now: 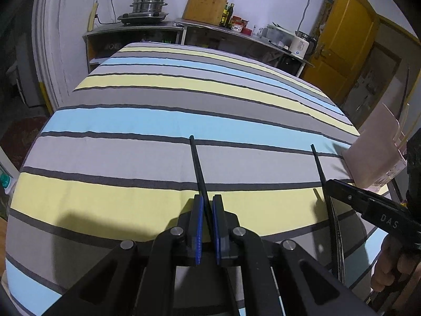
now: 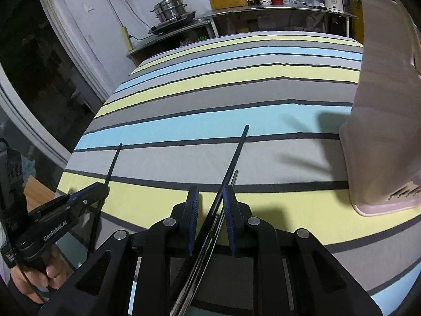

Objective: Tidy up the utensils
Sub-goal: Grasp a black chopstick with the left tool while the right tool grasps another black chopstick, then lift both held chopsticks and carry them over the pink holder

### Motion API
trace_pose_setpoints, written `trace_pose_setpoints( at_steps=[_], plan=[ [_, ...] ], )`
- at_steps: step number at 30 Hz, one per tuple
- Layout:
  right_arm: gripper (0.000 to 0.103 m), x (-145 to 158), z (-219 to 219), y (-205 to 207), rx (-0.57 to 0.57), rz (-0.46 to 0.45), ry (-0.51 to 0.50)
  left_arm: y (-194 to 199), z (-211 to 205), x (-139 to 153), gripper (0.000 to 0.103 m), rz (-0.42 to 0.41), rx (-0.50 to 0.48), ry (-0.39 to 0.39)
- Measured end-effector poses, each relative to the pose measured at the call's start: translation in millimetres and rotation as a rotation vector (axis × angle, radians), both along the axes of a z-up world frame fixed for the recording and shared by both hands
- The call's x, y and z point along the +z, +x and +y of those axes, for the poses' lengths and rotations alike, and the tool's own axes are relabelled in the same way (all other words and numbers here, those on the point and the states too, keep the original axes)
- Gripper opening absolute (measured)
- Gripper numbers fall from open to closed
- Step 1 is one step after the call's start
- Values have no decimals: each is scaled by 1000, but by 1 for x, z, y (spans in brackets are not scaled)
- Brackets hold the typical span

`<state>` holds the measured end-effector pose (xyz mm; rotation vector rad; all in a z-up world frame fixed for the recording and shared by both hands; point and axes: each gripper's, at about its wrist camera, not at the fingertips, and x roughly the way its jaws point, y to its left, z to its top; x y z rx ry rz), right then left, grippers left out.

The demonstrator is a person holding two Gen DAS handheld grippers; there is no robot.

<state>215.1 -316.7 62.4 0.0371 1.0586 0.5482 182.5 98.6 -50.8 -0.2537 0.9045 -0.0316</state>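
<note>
**Two claws, each with black sticks over the striped cloth**

We held a claw in each hand above a table with a striped cloth [image 1: 147,100] on it. The stripes were yellow, blue and grey.

Our left claw [image 1: 207,205] was almost fully closed. Its blue pads [image 1: 199,221] pinched one thin black chopstick [image 1: 198,163]. The stick poked out forward, past the pads, over the grey stripe. Its far tip reached the dark line by the blue stripe. In the right camera we saw that same claw [image 2: 104,188] low on the left, with its stick [image 2: 113,162] pointing up and away.

Our right claw [image 2: 210,200] was about half open. A bunch of black chopsticks [image 2: 231,163] ran slanting between its pads, and leaned on the right pad [image 2: 229,210]. The left pad stood a little apart from them. We could not tell how many sticks were in the bunch. One stick reached far out to the blue stripe. A shorter tip [image 2: 235,176] showed just beside it.

A pink holder [image 2: 381,121] stood upright on the cloth, on the right side, near our right claw. In the left camera it [image 1: 373,155] showed at the right edge, with pale sticks [image 1: 406,126] standing up in it.

Behind the table were a counter [image 1: 210,30], a steel pot [image 1: 148,2], a wood board [image 1: 208,0] and a yellow door [image 1: 347,39].
</note>
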Motion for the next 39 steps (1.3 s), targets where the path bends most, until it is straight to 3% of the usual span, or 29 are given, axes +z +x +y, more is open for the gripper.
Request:
trace_pose_setpoints(
  at_steps=[21,27,34,39],
  plan=[
    [19,-5,22,9,7,15,-68,4,0,0,8,7,-3,5],
    [10,-6,29,11,17,-12,-139,12,-9,0,8,21,-12,58],
    [10,-6,34,11,16,-20,-175,20,-24,0,8,30,-28,167],
    [8,-5,32,15,10,1,-163,24,-24,1,7,44,-23,181]
  ],
)
